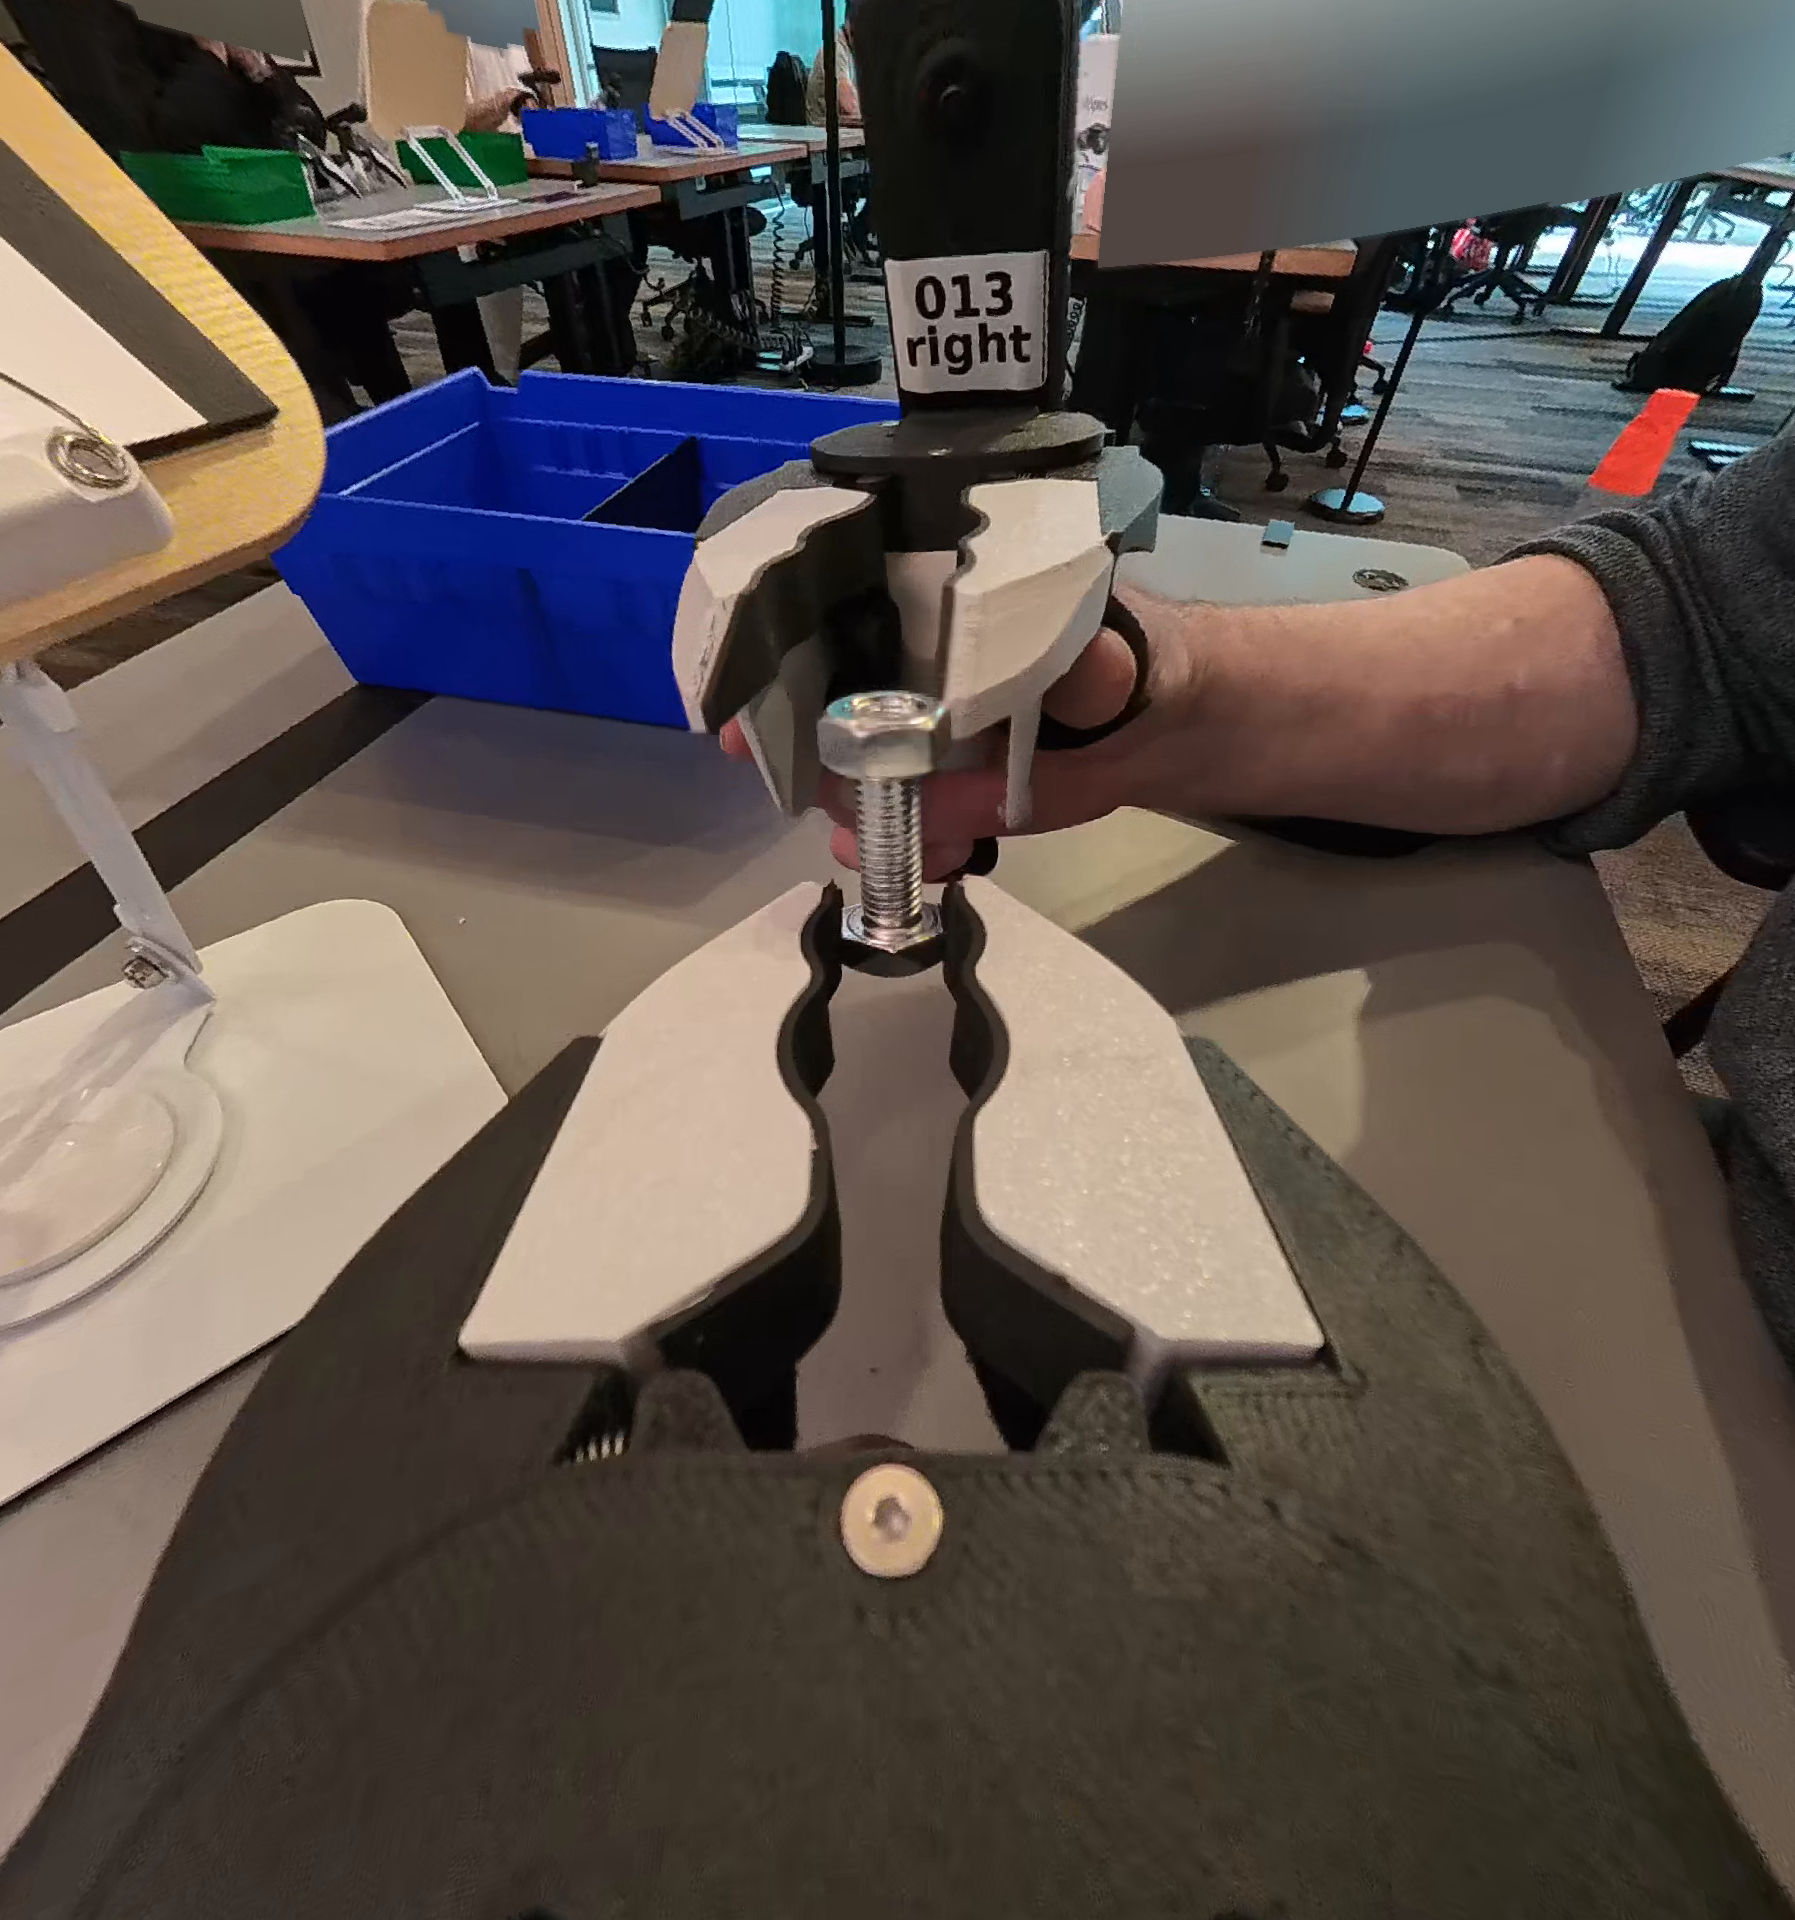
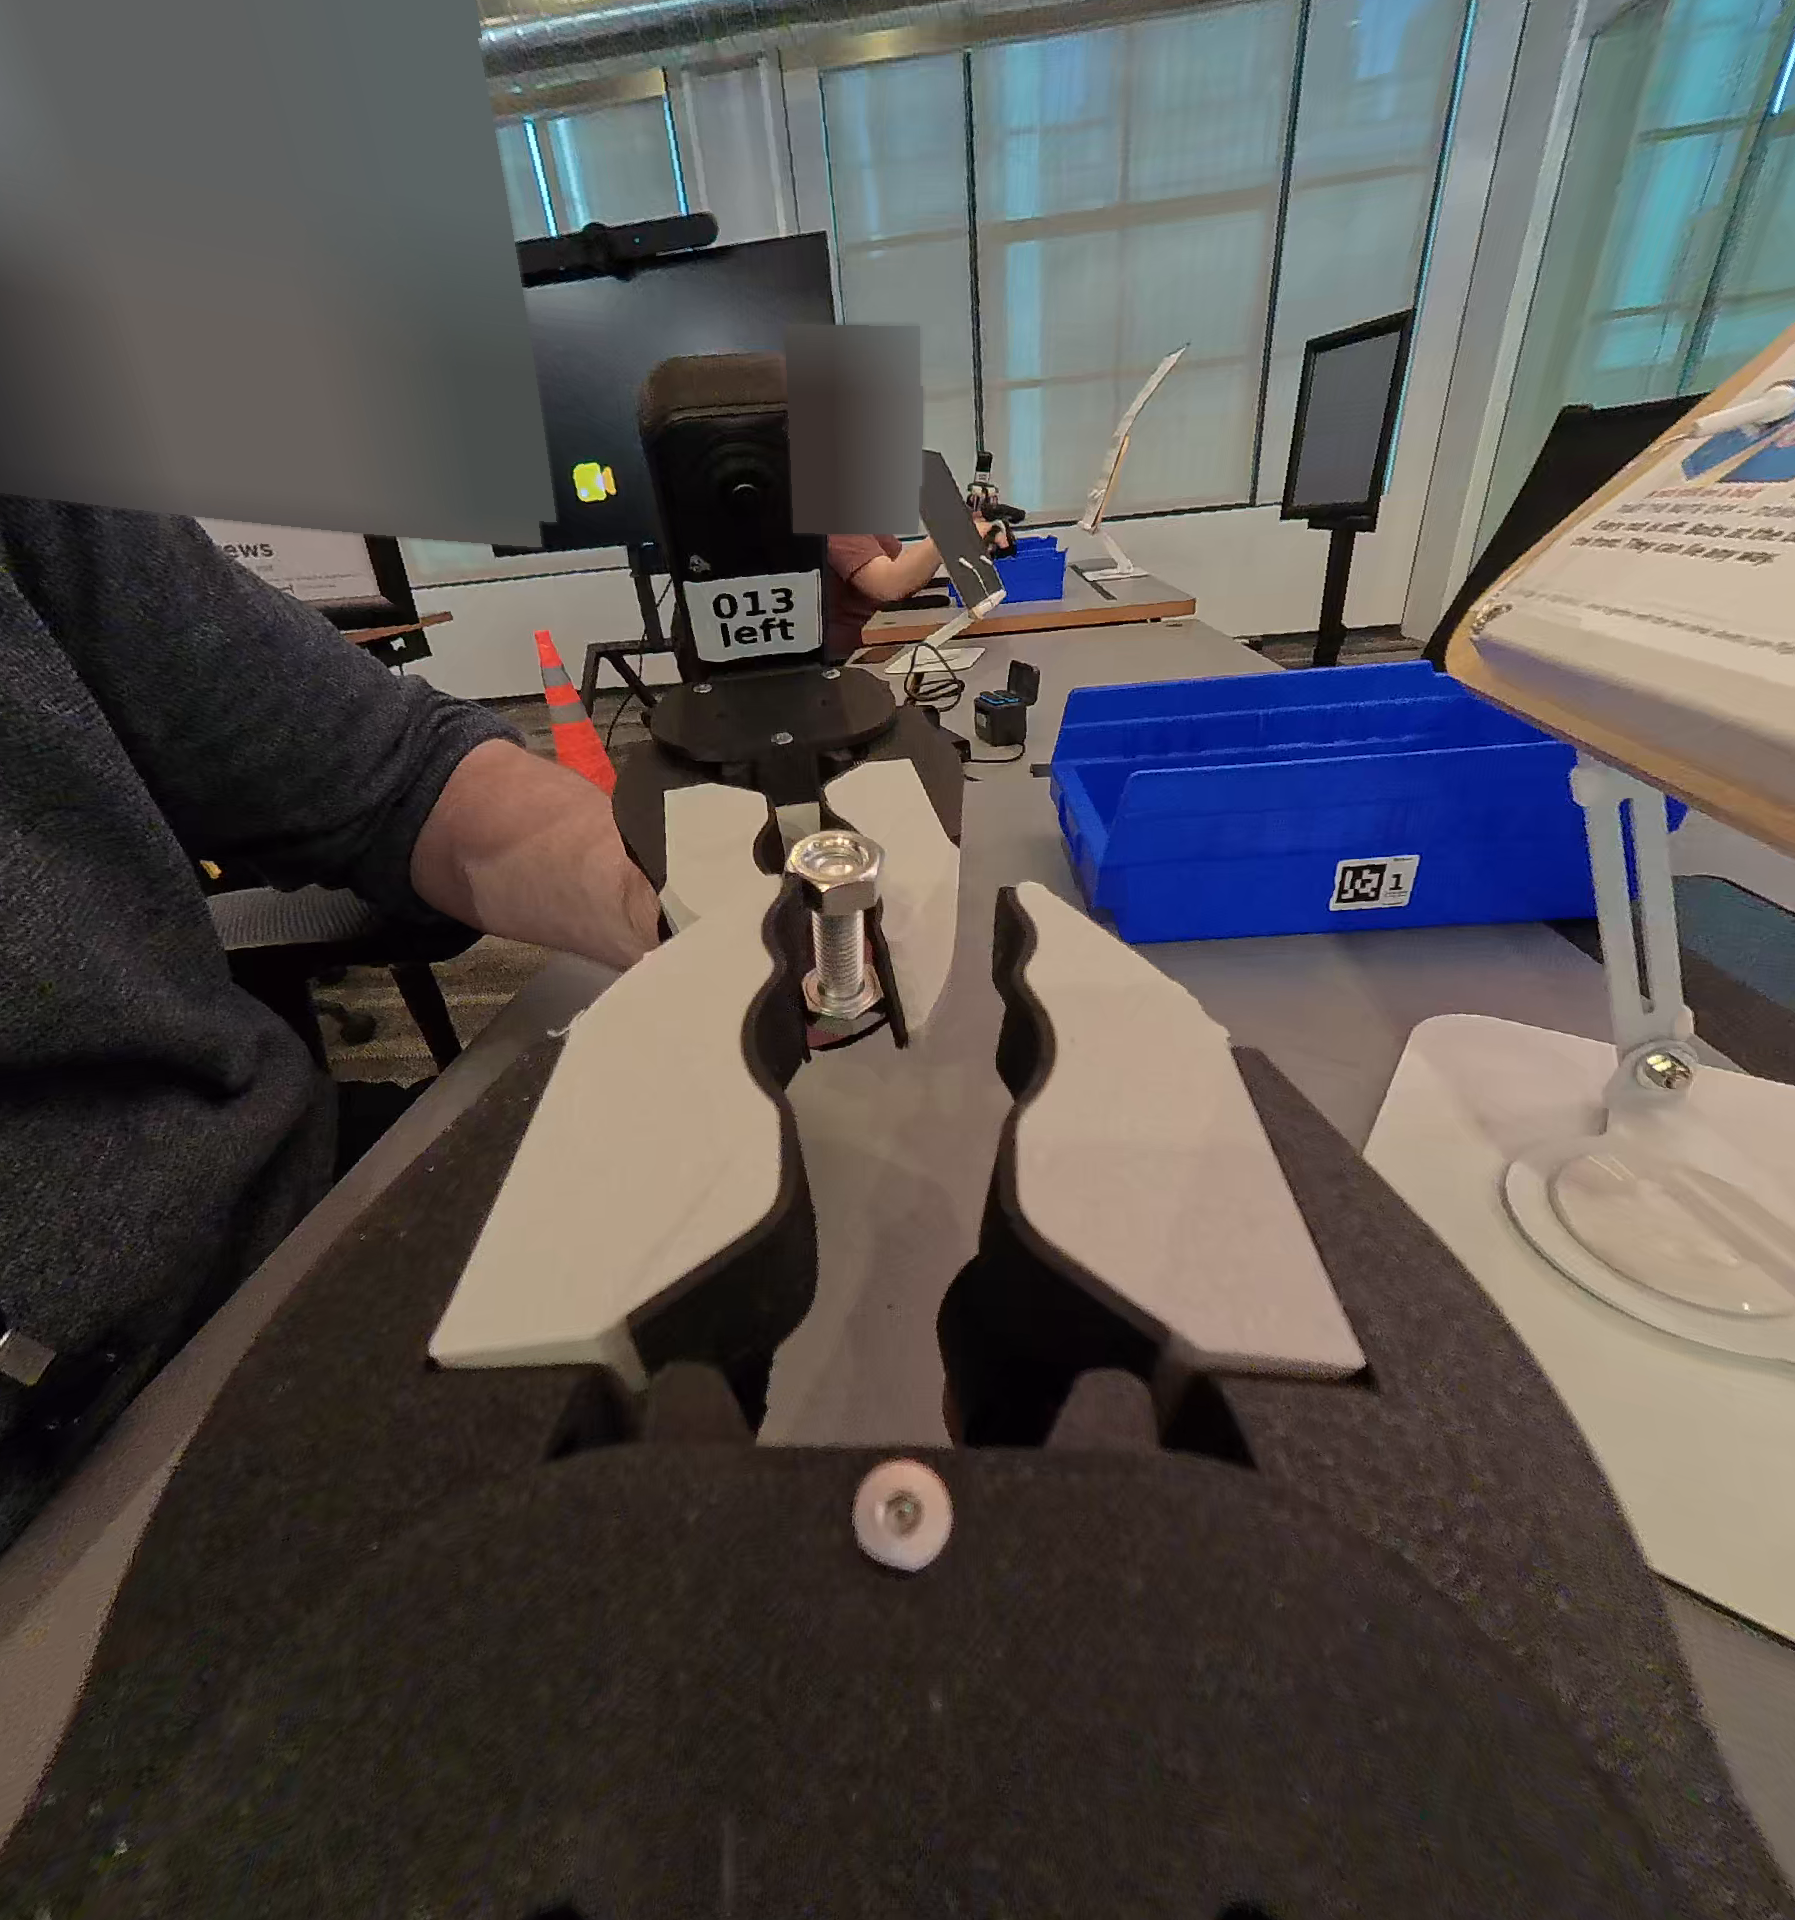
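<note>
While our left gripper [image 1: 891, 914] clamps one silver hex nut [image 1: 890, 928], holding one upright silver hex-head bolt [image 1: 885, 800] above the grey bench [image 1: 519, 810], our right gripper [image 2: 898, 940] stands with jaws apart beside it. One blue plastic bin [image 2: 1288, 821] carries a white coded sticker [image 2: 1374, 883].

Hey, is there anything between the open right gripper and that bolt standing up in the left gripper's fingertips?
Nothing visible does. The bolt stands upright, its nut clamped by the left gripper. The right gripper is open beside the bolt head, with only the grey table below.
</note>
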Demonstrator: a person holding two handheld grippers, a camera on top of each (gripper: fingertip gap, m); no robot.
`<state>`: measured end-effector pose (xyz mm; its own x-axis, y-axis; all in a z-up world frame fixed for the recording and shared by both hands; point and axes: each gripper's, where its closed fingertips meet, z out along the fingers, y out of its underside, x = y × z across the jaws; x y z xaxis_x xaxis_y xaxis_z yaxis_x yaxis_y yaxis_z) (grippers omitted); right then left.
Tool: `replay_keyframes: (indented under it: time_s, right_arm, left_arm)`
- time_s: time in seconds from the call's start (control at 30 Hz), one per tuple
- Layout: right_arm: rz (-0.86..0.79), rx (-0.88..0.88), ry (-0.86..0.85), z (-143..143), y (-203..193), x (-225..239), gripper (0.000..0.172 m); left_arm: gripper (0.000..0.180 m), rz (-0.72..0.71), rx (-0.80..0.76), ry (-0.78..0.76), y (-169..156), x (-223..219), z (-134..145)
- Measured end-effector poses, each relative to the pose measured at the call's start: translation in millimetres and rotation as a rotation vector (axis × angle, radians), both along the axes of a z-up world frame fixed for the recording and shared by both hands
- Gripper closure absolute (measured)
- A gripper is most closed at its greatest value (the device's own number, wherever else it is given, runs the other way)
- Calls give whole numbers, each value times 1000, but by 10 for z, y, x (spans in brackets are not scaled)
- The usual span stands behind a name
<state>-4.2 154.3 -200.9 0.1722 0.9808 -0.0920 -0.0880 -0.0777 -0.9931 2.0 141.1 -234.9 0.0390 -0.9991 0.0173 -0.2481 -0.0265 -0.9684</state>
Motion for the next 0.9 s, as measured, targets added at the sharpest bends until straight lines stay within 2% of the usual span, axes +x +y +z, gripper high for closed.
replay_keyframes:
  time_s: [0.43, 0.5, 0.67, 0.77, 0.9]
  right_arm:
    - [16, 1, -36, 12, -68, -80, 134]
    - [-8, -5, -95, 8, -55, -66, 134]
    - [-79, -106, -391, -214, -20, -19, 136]
    - [-124, -123, -467, -244, -17, -19, 138]
    - [-112, -191, -510, -331, -38, -79, 140]
  left_arm:
    - [162, 10, 15, 31, 8, 8, -67]
    - [162, 25, 28, 46, 38, -5, -81]
    - [162, 107, 166, 162, 157, -51, -153]
    - [162, 144, 259, 246, 194, -66, -210]
    - [162, 176, 283, 283, 227, -71, -218]
